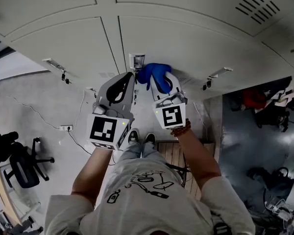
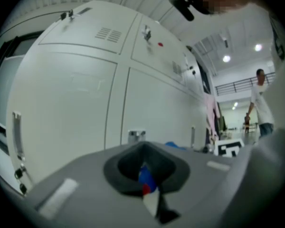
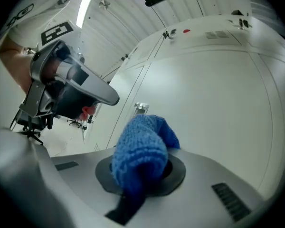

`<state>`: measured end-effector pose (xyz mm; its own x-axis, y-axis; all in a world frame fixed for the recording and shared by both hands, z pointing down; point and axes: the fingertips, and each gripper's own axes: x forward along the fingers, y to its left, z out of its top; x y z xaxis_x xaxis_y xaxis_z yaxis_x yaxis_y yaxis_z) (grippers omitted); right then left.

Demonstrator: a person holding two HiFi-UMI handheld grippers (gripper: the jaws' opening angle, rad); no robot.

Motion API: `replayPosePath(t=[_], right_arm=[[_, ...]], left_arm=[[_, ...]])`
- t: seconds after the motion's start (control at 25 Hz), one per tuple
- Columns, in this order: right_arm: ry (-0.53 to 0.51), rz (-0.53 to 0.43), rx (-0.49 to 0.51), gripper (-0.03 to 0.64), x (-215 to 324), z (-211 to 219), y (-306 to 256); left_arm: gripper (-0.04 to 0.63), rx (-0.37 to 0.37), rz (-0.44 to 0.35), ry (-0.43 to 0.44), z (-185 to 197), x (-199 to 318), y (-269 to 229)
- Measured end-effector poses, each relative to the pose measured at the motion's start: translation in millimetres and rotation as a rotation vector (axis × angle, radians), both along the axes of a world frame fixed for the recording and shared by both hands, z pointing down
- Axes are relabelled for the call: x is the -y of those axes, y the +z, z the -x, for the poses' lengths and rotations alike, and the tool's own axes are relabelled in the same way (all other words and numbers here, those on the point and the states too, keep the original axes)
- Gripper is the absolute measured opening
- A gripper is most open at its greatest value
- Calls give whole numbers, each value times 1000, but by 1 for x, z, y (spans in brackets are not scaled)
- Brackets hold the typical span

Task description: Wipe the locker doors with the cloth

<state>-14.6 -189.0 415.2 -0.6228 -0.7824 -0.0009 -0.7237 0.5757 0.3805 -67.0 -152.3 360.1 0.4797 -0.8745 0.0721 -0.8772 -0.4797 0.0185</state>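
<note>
Pale grey locker doors fill the top of the head view and the background of both gripper views. A small metal latch sits on the seam between two doors. My right gripper is shut on a blue knitted cloth, bunched at its tip right beside the latch and close to the door. The cloth bulges out over the gripper's front. My left gripper hovers just left of it, jaws together and holding nothing, its tip near the same seam.
Door handles stick out at left and right. Below on the floor are a black office chair, a power strip with cables, a wooden pallet and dark clutter at right. A person stands far off.
</note>
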Motion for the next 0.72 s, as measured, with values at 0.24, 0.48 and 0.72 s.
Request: replayPosePath(t=[0.24, 0.48, 0.72], right_arm=[[2, -59, 26, 31, -5, 3, -78], [-10, -83, 80, 31, -7, 5, -140], [-25, -156, 121, 31, -9, -1, -193]], left_arm=[[3, 0, -69, 19, -10, 0, -44], [3, 4, -142, 36, -18, -1, -84], [3, 10, -212, 44, -27, 0, -119]])
